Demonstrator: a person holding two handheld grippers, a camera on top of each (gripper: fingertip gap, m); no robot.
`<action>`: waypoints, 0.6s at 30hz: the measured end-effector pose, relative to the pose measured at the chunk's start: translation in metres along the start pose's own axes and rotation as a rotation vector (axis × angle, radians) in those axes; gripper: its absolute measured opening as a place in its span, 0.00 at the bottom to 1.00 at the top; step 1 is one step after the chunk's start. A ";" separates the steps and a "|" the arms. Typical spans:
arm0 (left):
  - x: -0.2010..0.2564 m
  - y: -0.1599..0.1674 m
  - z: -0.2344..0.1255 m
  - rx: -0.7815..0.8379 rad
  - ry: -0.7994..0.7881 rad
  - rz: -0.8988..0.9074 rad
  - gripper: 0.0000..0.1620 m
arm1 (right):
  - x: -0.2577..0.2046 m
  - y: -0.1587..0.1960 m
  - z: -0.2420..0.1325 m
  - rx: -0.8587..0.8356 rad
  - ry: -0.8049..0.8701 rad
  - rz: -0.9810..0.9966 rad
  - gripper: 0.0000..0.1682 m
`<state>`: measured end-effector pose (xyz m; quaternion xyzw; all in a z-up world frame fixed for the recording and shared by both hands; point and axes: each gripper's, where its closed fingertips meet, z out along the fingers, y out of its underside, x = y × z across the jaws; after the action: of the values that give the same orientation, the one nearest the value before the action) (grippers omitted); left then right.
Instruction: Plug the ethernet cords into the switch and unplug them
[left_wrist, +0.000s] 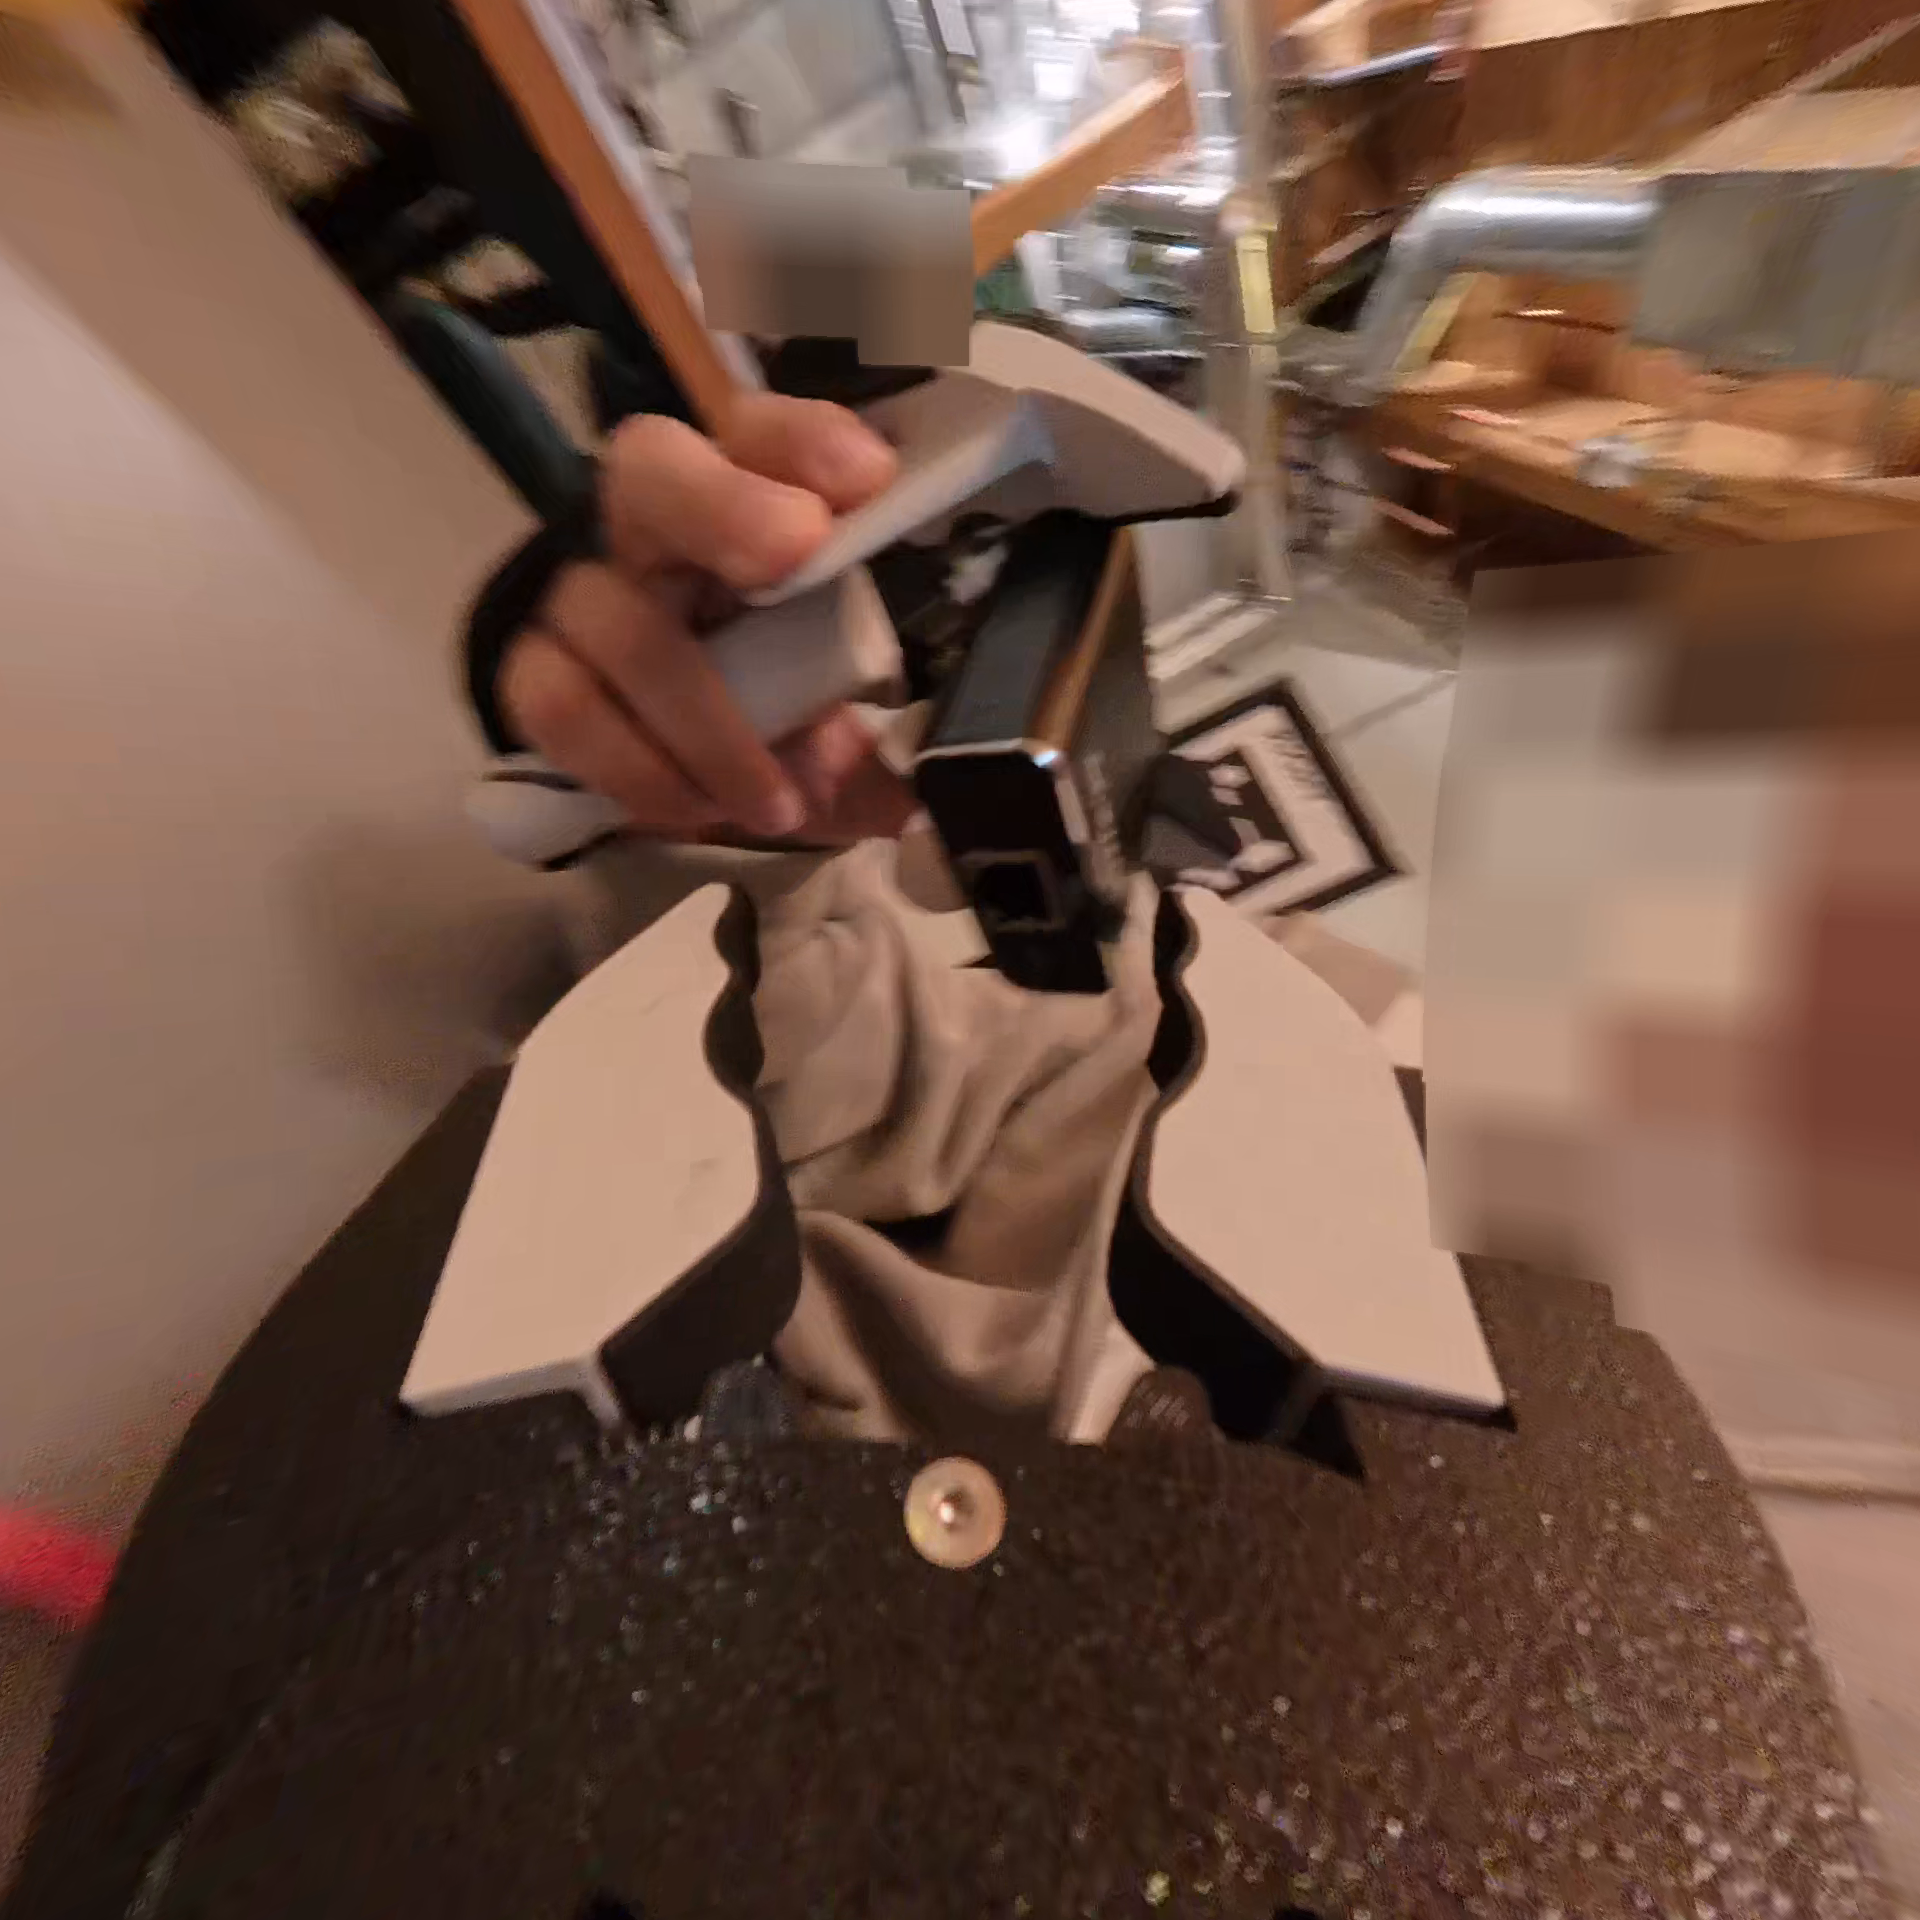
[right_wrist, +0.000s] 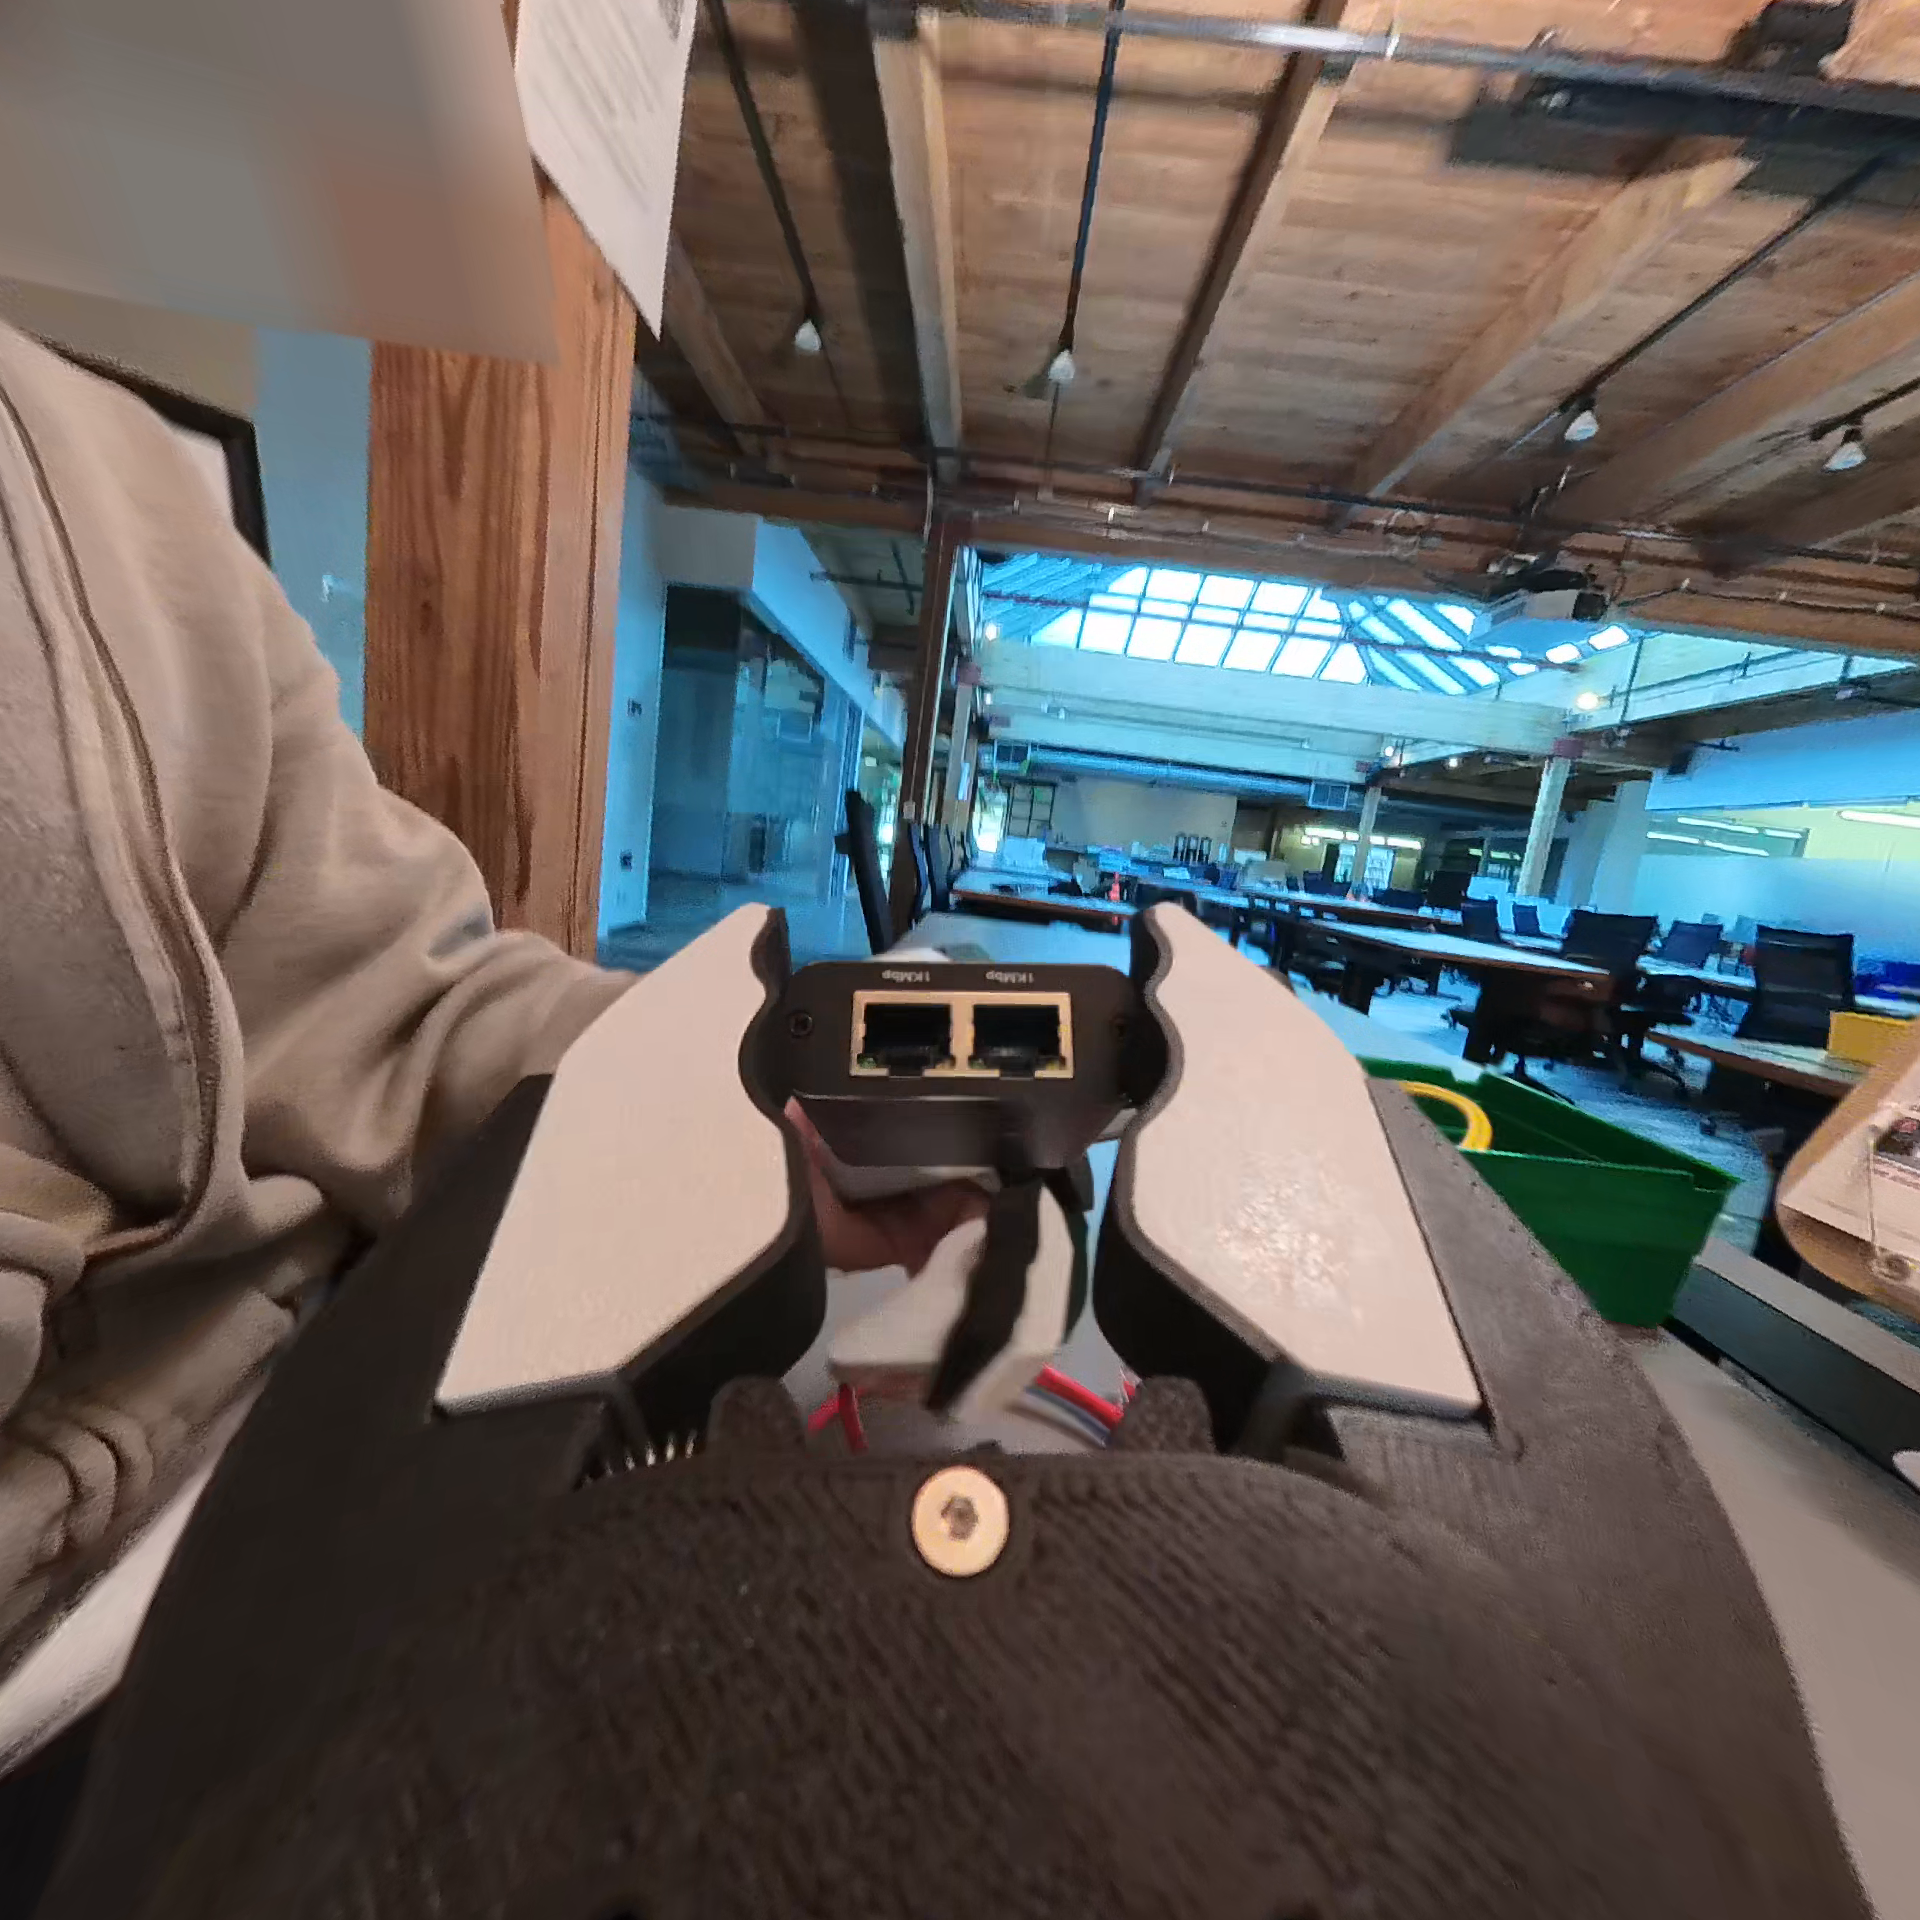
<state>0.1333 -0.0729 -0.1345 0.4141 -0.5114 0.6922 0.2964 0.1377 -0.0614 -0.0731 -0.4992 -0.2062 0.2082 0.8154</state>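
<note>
A person in a beige hooded top fills the left of the right wrist view, in a big room with a wooden ceiling, long desks and a green bin to the right. The right claw grips a small black switch between its white fingers, the box's two empty ports facing the camera. In the blurred left wrist view the left claw stands open around the other end of the same switch, which shows one port; whether its fingers touch the box I cannot tell. Behind it a hand holds the other claw's handle. No cord shows plugged into the ports in view.
</note>
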 end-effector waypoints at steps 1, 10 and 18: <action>0.009 0.002 0.004 -0.003 0.086 -0.021 0.41 | -0.002 0.006 0.003 -0.039 -0.004 -0.018 0.38; 0.000 -0.007 -0.008 0.045 0.004 -0.078 0.15 | 0.007 0.049 -0.002 -0.354 0.083 -0.103 0.38; -0.005 -0.005 0.000 -0.004 -0.097 -0.118 0.15 | 0.007 0.073 -0.003 -0.485 0.080 -0.189 0.49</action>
<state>0.1401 -0.0712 -0.1362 0.4759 -0.5012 0.6517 0.3125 0.1354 -0.0294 -0.1391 -0.6663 -0.2633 0.0556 0.6954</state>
